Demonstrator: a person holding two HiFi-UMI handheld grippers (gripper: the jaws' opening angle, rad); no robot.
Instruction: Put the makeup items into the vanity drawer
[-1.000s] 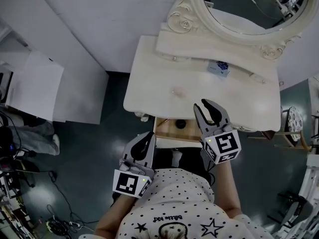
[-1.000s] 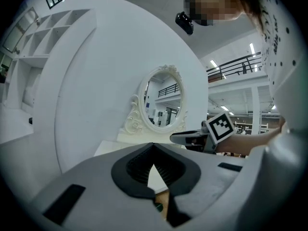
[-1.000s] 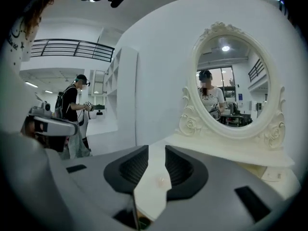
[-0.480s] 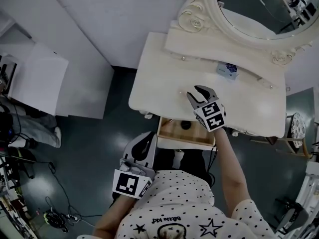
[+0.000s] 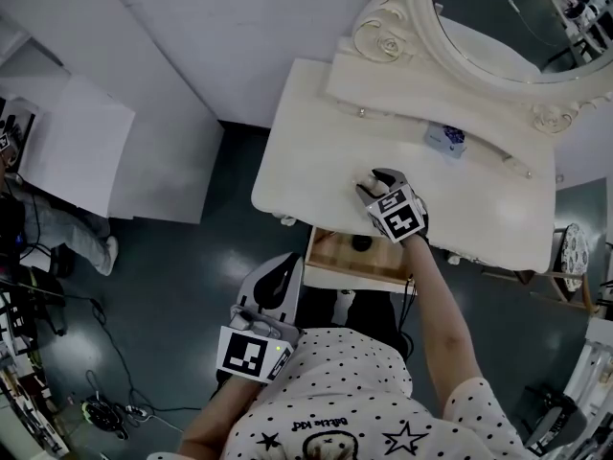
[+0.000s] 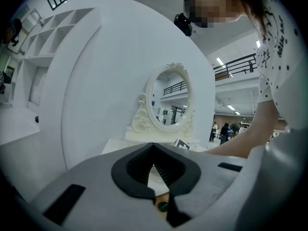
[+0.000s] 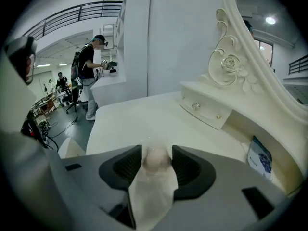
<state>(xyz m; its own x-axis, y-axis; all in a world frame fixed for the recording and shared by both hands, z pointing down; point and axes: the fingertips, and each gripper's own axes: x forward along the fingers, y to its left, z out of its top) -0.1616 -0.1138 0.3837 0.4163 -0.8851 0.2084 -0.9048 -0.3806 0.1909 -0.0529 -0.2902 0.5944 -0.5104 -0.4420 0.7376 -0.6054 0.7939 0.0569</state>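
Note:
A small pale round makeup item (image 7: 156,161) lies on the cream vanity top (image 5: 306,151). My right gripper (image 7: 157,150) is down at it, open, and its jaws have just been opening. The item sits between the pads with a pad on each side. In the head view this gripper (image 5: 375,182) is over the tabletop behind the open wooden drawer (image 5: 354,268), where a dark round item (image 5: 361,243) lies. A blue and white box (image 5: 445,137) stands by the mirror base. My left gripper (image 5: 284,268) hangs below the table edge, shut and empty, with its tips (image 6: 153,148) meeting.
An oval mirror (image 5: 498,17) in a carved frame rises at the back of the vanity. Small knobbed drawers (image 7: 207,110) run along its base. White panels (image 5: 67,151) stand on the dark floor to the left. A stool (image 5: 573,242) is at the right. People stand in the background (image 7: 90,66).
My right gripper went from above the drawer front forward and down onto the tabletop, around the pale item, and its jaws spread wider. The left gripper stayed put.

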